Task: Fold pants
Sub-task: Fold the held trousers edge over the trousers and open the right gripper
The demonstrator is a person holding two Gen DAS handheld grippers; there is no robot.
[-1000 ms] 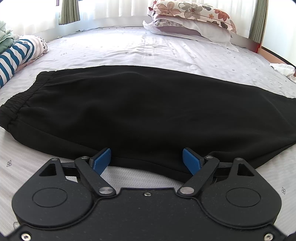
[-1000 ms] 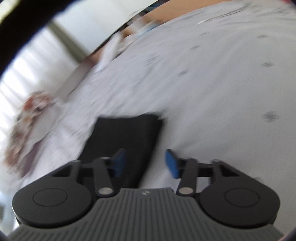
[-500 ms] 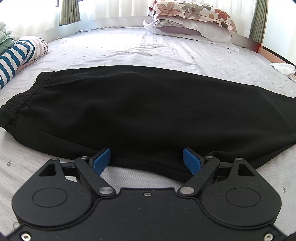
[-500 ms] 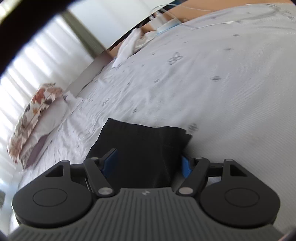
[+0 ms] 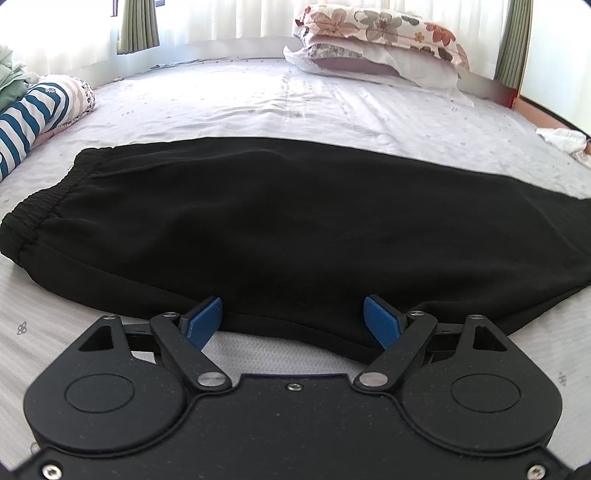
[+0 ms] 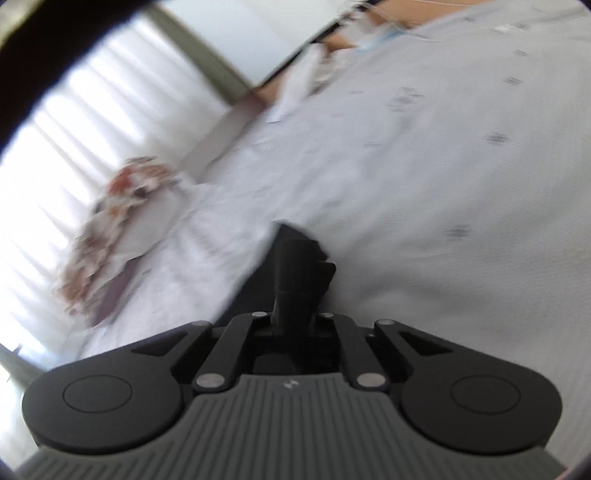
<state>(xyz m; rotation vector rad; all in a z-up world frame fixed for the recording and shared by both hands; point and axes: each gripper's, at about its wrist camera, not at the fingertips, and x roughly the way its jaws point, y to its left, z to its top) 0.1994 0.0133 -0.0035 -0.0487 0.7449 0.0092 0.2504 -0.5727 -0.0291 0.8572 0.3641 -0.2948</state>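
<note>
On the bed (image 5: 295, 96), left claw (image 5: 293, 319) gapes at black pants (image 5: 295, 221); tilted right claw (image 6: 295, 314) pinches their cuff.

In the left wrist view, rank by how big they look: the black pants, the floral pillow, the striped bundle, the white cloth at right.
1. black pants
2. floral pillow
3. striped bundle
4. white cloth
The pillow and bundle look close in size, and the frame edge cuts the bundle off, so their order is unsure.
</note>
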